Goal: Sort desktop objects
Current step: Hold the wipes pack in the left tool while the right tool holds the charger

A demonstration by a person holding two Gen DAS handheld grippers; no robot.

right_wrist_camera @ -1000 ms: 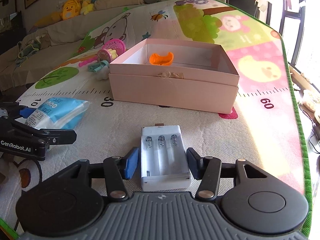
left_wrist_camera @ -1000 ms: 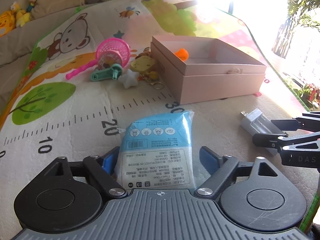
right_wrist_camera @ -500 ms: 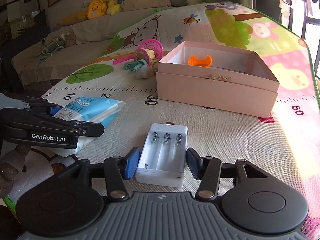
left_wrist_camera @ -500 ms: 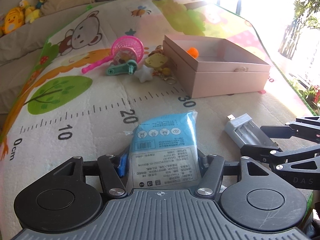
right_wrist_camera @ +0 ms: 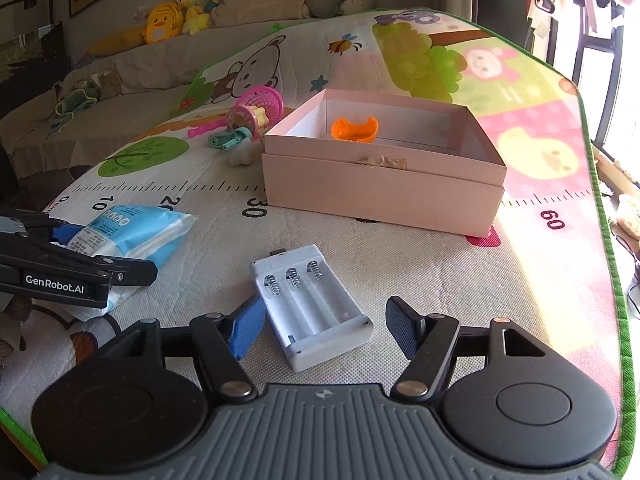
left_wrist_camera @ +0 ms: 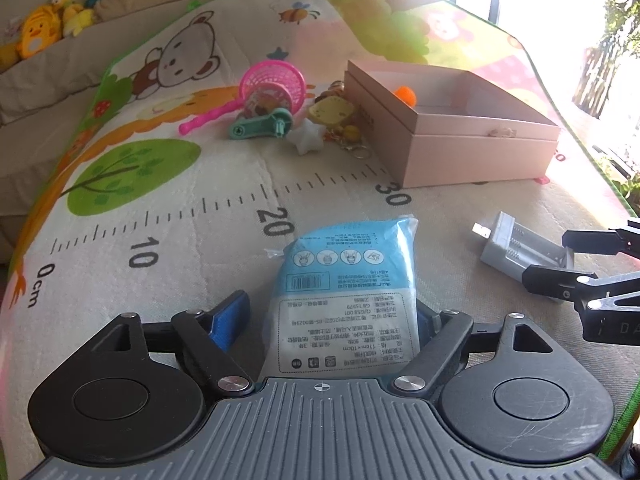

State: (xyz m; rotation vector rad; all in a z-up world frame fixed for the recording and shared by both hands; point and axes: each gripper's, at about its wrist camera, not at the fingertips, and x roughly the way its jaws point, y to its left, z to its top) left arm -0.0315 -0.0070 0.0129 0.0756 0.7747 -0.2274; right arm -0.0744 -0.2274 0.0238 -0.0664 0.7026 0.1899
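A blue and white tissue pack (left_wrist_camera: 348, 288) lies on the play mat between the fingers of my left gripper (left_wrist_camera: 332, 320), which is open around it; the left finger stands clear of the pack. It also shows in the right wrist view (right_wrist_camera: 132, 236). A white battery holder (right_wrist_camera: 312, 304) lies between the fingers of my right gripper (right_wrist_camera: 326, 330), which is open with gaps on both sides; it also shows in the left wrist view (left_wrist_camera: 520, 248). An open pink box (right_wrist_camera: 384, 164) holds an orange piece (right_wrist_camera: 354, 130).
A pink toy net (left_wrist_camera: 276, 88), a teal toy (left_wrist_camera: 260, 128), a white star (left_wrist_camera: 306, 140) and key rings (left_wrist_camera: 344, 120) lie left of the box. Plush toys (right_wrist_camera: 176, 16) sit on the sofa behind. The mat's green edge (right_wrist_camera: 600, 200) runs along the right.
Both grippers have opened wider and pulled back a little. The battery holder now lies skewed between the right fingers. The tissue pack rests on the mat.
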